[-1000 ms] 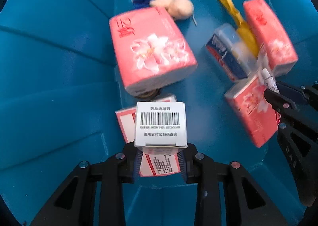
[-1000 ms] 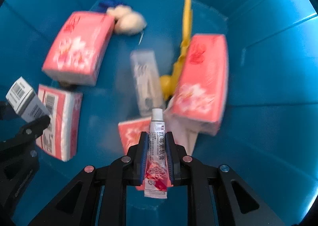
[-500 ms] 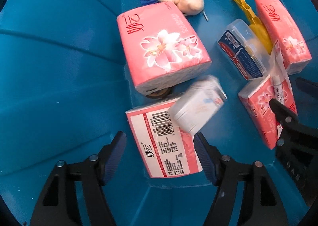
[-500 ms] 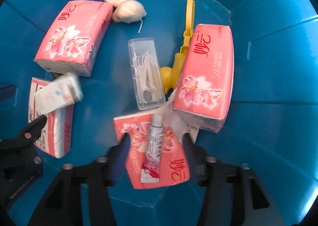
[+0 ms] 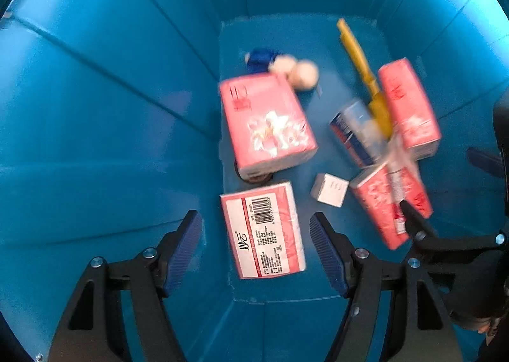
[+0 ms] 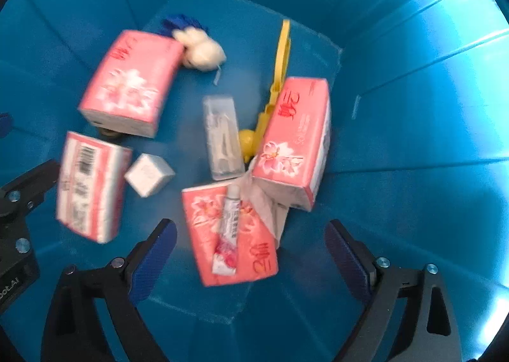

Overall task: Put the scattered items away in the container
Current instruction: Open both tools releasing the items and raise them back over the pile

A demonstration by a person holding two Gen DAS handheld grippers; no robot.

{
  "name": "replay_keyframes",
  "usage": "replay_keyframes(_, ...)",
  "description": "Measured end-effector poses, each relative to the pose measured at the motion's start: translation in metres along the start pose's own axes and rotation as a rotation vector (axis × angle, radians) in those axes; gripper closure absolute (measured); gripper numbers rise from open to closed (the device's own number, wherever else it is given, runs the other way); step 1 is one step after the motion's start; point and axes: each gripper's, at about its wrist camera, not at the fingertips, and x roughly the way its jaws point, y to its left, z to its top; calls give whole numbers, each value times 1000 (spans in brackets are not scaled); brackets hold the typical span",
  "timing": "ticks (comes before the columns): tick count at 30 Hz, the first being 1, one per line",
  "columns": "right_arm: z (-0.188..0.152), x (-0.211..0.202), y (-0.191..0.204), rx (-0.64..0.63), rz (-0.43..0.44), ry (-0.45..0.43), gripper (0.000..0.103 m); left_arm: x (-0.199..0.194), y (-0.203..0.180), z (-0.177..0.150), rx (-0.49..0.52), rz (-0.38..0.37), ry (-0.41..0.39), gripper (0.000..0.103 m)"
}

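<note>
Both grippers hang over the inside of a blue bin [image 5: 111,145] [image 6: 413,145]. My left gripper [image 5: 256,250] is open and empty above a pink tissue pack lying barcode up [image 5: 264,231] [image 6: 89,187]. The small white medicine box [image 5: 329,193] [image 6: 149,174] lies on the bin floor beside that pack. My right gripper [image 6: 249,257] is open and empty above another pink tissue pack [image 6: 229,231], and the ointment tube [image 6: 227,228] [image 5: 396,183] lies on top of it.
On the bin floor also lie two more pink tissue packs [image 6: 130,81] [image 6: 292,142], a clear floss-pick case [image 6: 222,136], yellow tongs [image 6: 280,59] and a cream plush toy with a blue part [image 6: 200,46]. The bin walls rise steeply on all sides.
Both grippers have opened. The white box dropped from the left gripper to the bin floor; the tube dropped from the right gripper onto the tissue pack. Both grippers have risen.
</note>
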Motion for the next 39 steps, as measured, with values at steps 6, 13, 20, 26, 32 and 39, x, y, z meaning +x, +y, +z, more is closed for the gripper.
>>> replay_keyframes(6,-16,-63,8,-27,68,-120,1,-57,19,-11,-3,-42,-162,33)
replay_keyframes(13,-69,-125,4,-21,129,-336,1,-113,24,-59,14,-103,-366,33)
replay_keyframes(20,-134,-169,-14,71,115,-545,1,-147,3,-107,-9,-53,-561,33)
replay_keyframes(26,-185,-188,-51,172,108,-650,1,-188,-38,-134,-29,-56,-710,33)
replay_keyframes(32,-246,-192,-116,250,92,-698,0,-224,-114,-160,20,-83,-827,23)
replay_keyframes(39,-335,-169,-229,342,54,-683,0,-233,-237,-181,27,-160,-850,23)
